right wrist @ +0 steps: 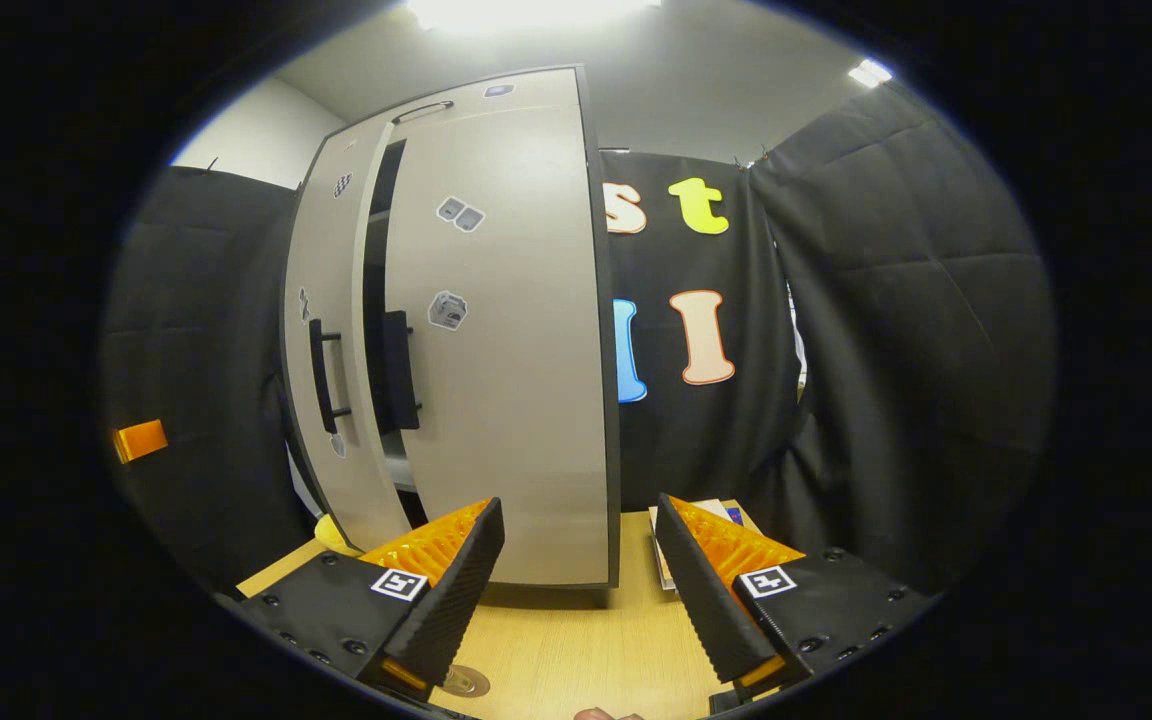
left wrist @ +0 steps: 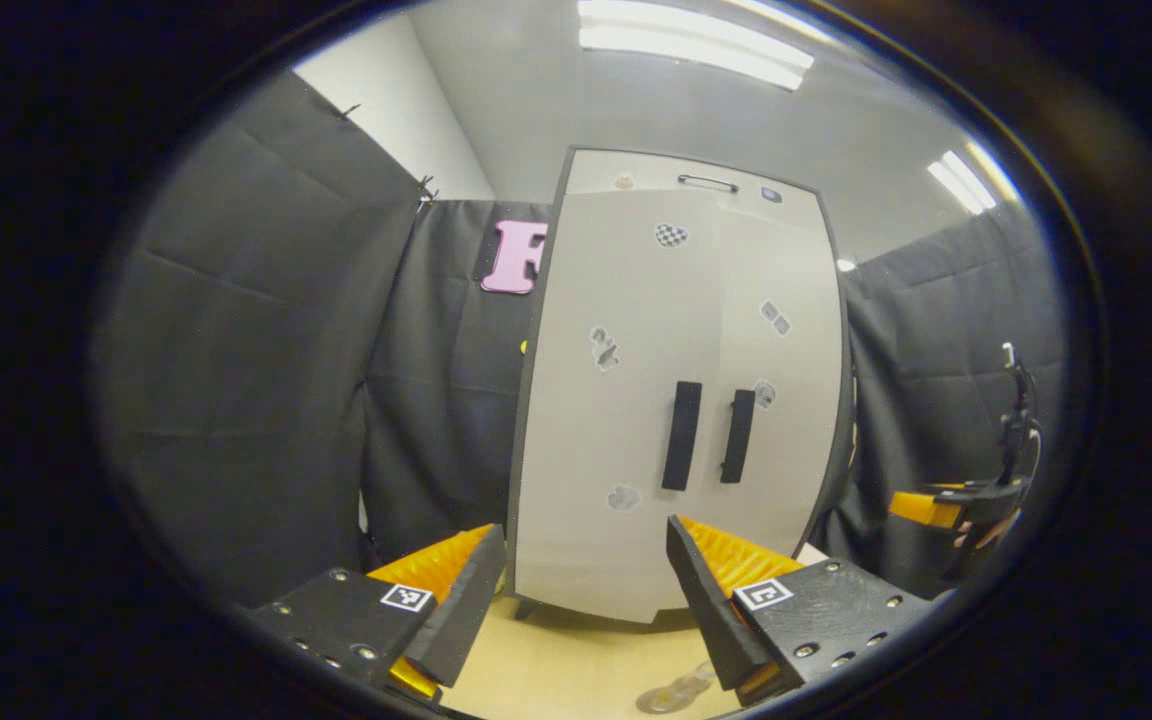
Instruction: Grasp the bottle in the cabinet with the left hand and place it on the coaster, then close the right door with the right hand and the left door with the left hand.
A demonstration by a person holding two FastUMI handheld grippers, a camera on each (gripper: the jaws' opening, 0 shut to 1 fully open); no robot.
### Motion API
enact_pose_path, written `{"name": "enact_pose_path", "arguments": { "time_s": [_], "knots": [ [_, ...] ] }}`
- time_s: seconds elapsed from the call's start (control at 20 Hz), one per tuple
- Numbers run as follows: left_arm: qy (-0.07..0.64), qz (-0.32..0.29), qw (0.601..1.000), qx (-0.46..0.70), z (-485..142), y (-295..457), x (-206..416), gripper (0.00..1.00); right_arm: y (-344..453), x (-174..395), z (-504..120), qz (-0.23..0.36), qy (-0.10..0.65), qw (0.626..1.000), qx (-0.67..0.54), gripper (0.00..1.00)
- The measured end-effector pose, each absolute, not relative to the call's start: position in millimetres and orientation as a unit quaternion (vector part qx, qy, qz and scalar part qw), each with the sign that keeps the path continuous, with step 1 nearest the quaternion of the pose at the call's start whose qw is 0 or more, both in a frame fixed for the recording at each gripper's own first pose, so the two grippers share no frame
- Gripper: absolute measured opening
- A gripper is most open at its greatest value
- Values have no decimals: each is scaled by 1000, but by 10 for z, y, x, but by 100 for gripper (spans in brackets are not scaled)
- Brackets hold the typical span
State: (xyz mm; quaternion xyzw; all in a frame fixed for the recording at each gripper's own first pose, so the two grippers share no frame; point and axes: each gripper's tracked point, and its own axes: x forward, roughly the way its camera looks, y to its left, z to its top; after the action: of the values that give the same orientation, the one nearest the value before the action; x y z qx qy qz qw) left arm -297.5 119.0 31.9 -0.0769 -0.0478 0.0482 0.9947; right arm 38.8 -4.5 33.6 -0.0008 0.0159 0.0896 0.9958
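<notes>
The cabinet (left wrist: 676, 400) stands on the wooden desk (right wrist: 576, 650), its doors nearly shut with a dark gap between them in the right gripper view. Left gripper (left wrist: 586, 590) and right gripper (right wrist: 576, 570) hold their fingers apart, empty. A clear object, perhaps the bottle (left wrist: 676, 690), lies blurred at the desk's near edge. Papers (right wrist: 696, 530) lie beside the cabinet; black cloth walls surround.

cabinet (right wrist: 496, 330) interior hidden by doors, round object (right wrist: 464, 682) half cut off by tool

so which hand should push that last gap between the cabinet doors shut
right, probably: the right claw is open, close to the right door, beside the dark gap; the left claw looks farther back
</notes>
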Motion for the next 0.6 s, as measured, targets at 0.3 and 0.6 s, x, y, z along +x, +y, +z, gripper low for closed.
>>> {"name": "enact_pose_path", "arguments": {
  "time_s": [0.3,0.6],
  "knots": [
    [-73,64,994,-48,327,1516,-3000,93,-120,386,147,65,28,998,-7,92],
    [-68,56,995,-53,263,1531,-2750,93,15,407,109,64,42,997,-21,97]
  ]
}}
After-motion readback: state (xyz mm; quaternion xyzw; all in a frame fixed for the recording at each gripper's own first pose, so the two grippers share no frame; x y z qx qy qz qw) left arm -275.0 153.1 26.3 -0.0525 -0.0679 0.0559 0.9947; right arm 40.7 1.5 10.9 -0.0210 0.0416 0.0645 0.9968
